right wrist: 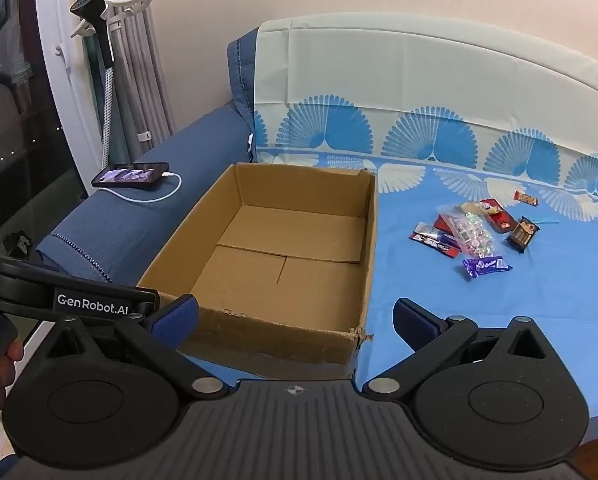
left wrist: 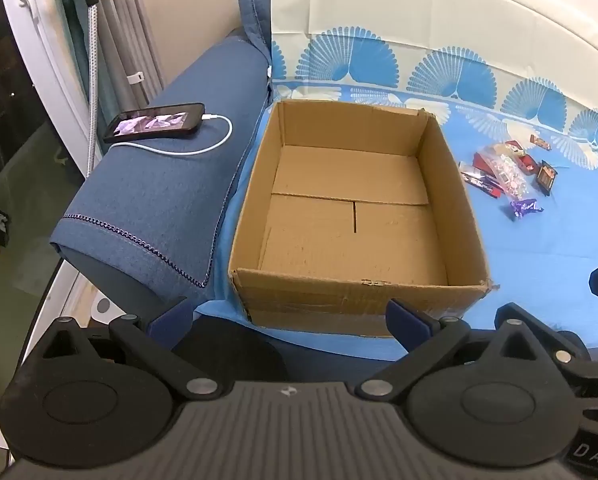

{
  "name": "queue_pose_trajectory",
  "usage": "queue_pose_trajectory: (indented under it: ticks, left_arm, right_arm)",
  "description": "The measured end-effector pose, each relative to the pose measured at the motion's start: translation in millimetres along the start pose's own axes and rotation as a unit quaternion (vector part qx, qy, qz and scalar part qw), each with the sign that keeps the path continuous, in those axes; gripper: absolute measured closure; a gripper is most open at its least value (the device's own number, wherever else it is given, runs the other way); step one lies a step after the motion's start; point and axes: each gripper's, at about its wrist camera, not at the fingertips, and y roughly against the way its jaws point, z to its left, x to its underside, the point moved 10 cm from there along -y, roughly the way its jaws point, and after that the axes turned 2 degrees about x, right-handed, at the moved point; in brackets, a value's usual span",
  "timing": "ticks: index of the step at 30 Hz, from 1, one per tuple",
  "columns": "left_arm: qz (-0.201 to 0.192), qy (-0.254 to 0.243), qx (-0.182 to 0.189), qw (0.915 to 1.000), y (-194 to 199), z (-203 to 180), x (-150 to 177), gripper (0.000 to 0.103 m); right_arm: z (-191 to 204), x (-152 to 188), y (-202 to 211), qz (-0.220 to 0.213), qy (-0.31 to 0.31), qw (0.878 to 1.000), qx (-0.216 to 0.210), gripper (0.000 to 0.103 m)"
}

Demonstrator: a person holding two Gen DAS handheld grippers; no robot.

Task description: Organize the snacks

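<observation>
Two grippers, both mine, both with jaws spread as wide as they go and nothing between the blue pads. My left gripper (left wrist: 291, 322) sits just in front of the near wall of the open brown cardboard box (left wrist: 351, 216), pitched down so I look straight into it. My right gripper (right wrist: 295, 318) straddles the box's near right corner, aimed further right at the snacks. Box is empty, flaps off, so it reads as the drop target; nothing sorted yet. It rests on the light blue fan-patterned sheet (right wrist: 499, 320), pushed against the blue fabric sofa armrest (left wrist: 151, 208) on the left. Further right, well apart from the box, a loose pile of wrapped snacks (right wrist: 475, 232): purple wrapper nearest, clear candy bag mid-pile, small red bar farthest. On the far armrest, a black phone (left wrist: 153, 122) charging on a white cable, not part of this.
</observation>
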Motion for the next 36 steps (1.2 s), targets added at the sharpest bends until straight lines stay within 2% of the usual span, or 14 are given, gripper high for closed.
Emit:
queue_pose_trajectory:
  ticks: [36]
  left_arm:
    - [0.002, 0.0, 0.0, 1.0, -8.1, 9.6, 10.1, 0.0]
  right_arm:
    - [-0.3, 5.1, -5.8, 0.006, -0.003, 1.0, -0.005, 0.0]
